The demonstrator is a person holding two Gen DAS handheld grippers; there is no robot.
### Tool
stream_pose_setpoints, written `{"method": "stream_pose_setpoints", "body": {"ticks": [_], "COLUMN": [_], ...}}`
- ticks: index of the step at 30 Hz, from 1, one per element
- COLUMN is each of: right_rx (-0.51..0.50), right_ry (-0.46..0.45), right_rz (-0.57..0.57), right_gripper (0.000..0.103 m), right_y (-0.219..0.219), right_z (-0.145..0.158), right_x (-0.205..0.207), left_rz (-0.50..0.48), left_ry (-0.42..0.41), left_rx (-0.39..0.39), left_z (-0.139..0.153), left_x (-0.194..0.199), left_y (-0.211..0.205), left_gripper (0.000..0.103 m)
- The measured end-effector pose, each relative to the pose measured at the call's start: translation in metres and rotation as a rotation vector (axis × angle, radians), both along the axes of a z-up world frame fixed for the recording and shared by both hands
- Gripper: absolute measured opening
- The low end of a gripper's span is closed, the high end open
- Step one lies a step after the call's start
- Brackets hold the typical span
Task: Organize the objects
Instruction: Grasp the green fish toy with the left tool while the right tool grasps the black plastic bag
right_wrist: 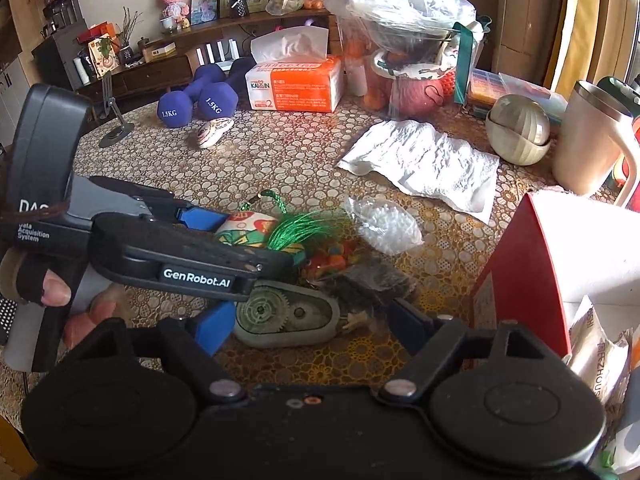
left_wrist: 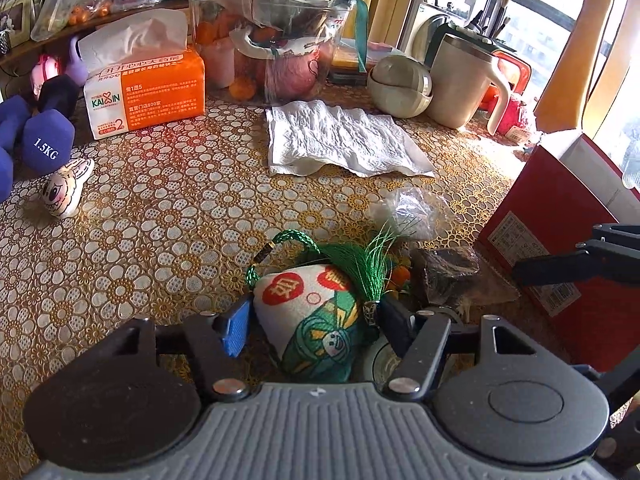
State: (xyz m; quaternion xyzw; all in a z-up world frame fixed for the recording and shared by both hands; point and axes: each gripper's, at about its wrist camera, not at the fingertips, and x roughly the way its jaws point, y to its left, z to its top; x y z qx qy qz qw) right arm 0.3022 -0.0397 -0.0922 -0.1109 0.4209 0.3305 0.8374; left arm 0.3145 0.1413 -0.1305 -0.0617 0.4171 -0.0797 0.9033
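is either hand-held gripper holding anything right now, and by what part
The left hand-held gripper pinches the embroidered sachet across its body, below the green tassel. The right hand-held gripper is open around a grey geared piece.

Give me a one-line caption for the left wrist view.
Left claw closing around a printed sachet with green tassel on the patterned table.

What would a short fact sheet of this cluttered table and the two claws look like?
surface: table with a gold flower-pattern cover
left claw: straddling a printed sachet with a green tassel, pads against its sides
right claw: open around a grey geared gadget
beside them: red box, open
far side: tissue pack, purple dumbbells, cream mug, flat paper towel
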Motion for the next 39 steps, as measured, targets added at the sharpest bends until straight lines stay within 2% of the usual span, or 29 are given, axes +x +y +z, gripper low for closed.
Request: {"method": "stream_pose_setpoints", "body": {"ticks": [11,21,27,32,35,39], "right_rx": [-0.009,-0.024,-0.052,-0.050,-0.035,-0.004], "right_ry": [0.006,0.016,-0.001,-0.004,0.005,0.000], "right_rz": [-0.088,-0.169,-0.164,-0.179,-0.187,-0.188], "right_gripper": [0.076,0.067,0.051,0.030,0.024,0.023], "right_y": [0.011,0.015,0.015,0.014,0.010,0.005], "right_z": [-0.011,-0.021,-0.022,-0.019,-0.015,-0.004], "right_x": [0.021,0.038,0.036,0.035,0.035,0.028], "left_rz": [0.126,0.133,0.139,0.143,0.146,0.146], "left_ry": [-0.029,-0.035,-0.044,-0.043,-0.040,-0.045], "left_rx": [-0.060,-0.064,-0.058,-0.045,-0.042,-0.035], "left_z": [0.004,0.002,0.004,0.010,0.015,0.026], "left_x": [-0.001,-0.003,-0.005,-0.006,-0.009,-0.015], "left_y": [0.040,0.045,0.043,0.041,0.039,0.035], "left_gripper": [0.061,0.061,0.061,0.061,0.060,0.060]}}
